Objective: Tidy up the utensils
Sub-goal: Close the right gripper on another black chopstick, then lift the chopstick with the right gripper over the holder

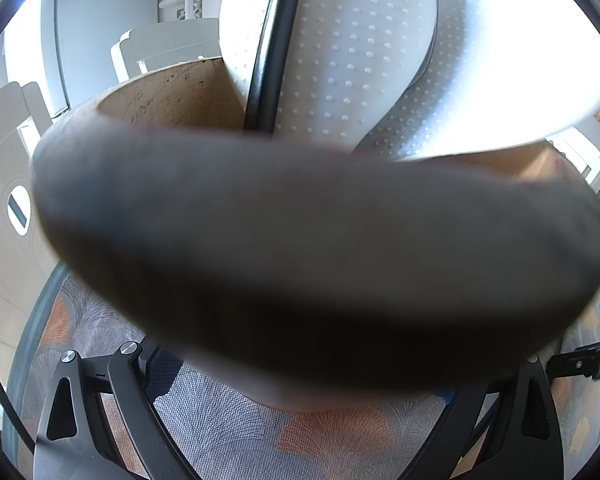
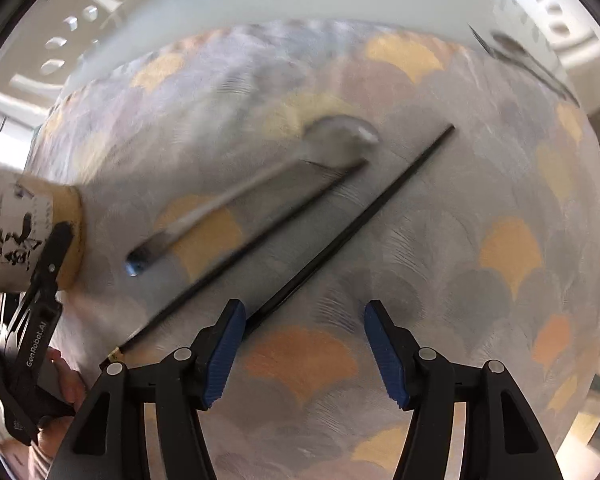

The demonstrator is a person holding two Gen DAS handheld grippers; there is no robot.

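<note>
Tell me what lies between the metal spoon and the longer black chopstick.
In the right wrist view, a second black chopstick lies between the blurred metal spoon and the longer black chopstick, on the patterned cloth.

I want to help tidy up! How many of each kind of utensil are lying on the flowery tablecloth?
Silver spoon: 1
Black chopsticks: 2
Blurred metal utensil at the far edge, maybe another spoon: 1
Total: 4
</note>
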